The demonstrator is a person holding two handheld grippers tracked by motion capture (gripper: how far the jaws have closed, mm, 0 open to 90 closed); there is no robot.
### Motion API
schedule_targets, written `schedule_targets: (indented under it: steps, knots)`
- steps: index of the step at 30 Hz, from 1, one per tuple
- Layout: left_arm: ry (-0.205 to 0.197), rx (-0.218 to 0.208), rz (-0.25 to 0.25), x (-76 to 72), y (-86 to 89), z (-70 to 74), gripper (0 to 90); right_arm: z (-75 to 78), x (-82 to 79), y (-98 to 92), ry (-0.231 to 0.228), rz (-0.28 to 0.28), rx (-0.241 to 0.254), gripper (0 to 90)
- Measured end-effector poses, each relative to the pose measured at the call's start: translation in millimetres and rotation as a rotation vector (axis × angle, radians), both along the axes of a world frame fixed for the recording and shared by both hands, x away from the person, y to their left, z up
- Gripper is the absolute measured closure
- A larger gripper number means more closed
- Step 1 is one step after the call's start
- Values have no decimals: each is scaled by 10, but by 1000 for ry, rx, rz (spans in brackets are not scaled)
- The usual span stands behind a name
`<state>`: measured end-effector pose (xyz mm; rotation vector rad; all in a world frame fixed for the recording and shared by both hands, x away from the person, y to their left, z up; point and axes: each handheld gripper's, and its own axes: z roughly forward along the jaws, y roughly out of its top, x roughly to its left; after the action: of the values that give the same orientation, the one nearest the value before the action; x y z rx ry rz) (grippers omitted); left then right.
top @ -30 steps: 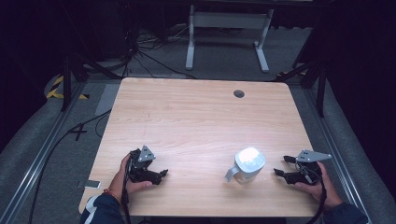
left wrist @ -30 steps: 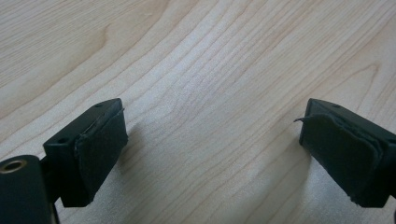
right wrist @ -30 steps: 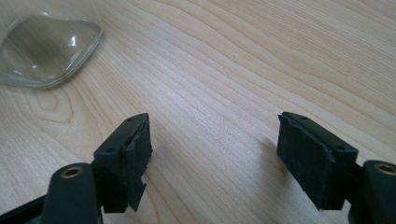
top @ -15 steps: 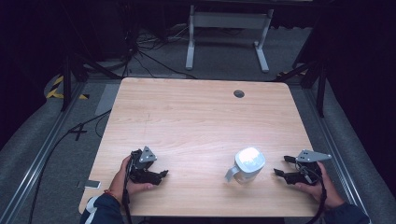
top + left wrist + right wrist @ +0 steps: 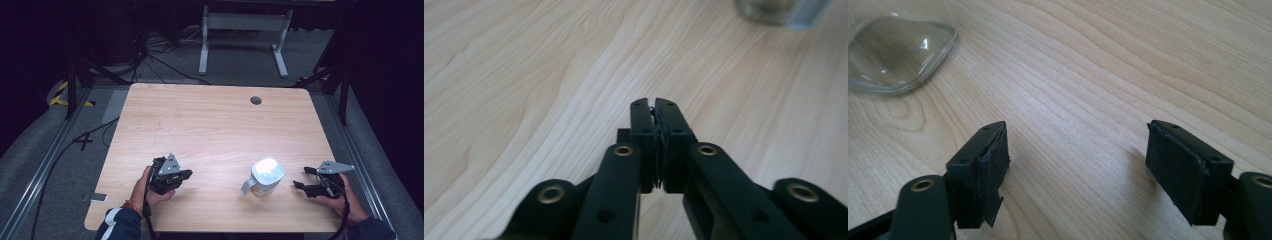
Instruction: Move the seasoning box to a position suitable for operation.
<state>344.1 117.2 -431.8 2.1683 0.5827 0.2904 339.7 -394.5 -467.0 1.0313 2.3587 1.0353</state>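
Left gripper [image 5: 186, 175], jaws pressed together, low over pale wooden table [image 5: 215, 125]; right gripper [image 5: 299, 177], jaws spread wide, empty. Clear glass jug with side handle [image 5: 264, 176] upright between both, just beside right gripper, touching neither.

From above I see the counter [image 5: 220, 130] evenly lit while the floor around it falls into near black, and glare whites out the top of the pitcher [image 5: 264, 175]. In my left claw [image 5: 654, 105] view the near links are blurred and the far glass is soft; the right claw [image 5: 1075, 150] casts soft shadows on sharp wood grain.
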Motion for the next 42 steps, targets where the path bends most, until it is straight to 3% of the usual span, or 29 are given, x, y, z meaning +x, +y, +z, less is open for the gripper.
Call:
schedule_targets:
  steps: [6, 8, 11, 23, 28, 34, 42]
  knots:
    - [-57, -35, -114, -33, -340, 230, 899, 1, -4, 2, 2, -4, 1, 253]
    - [-84, -68, -156, -29, -493, 330, 900, 1, -5, 3, 1, -5, 1, 253]
    - [-111, -73, -193, -18, -672, 427, 900, 1, -4, 2, 2, -4, 1, 253]
    - [-127, -154, -328, -45, -1250, 615, 900, 1, -3, 1, 2, -3, 1, 252]
    - [-121, -174, -349, -73, -1353, 634, 900, 1, -3, 2, 2, -4, 1, 252]
    - [-116, -161, -375, -73, -1460, 596, 900, 0, -2, 1, 0, -3, 0, 252]
    - [-86, -163, -359, -51, -1533, 518, 900, 0, -2, 1, 0, -3, 0, 252]
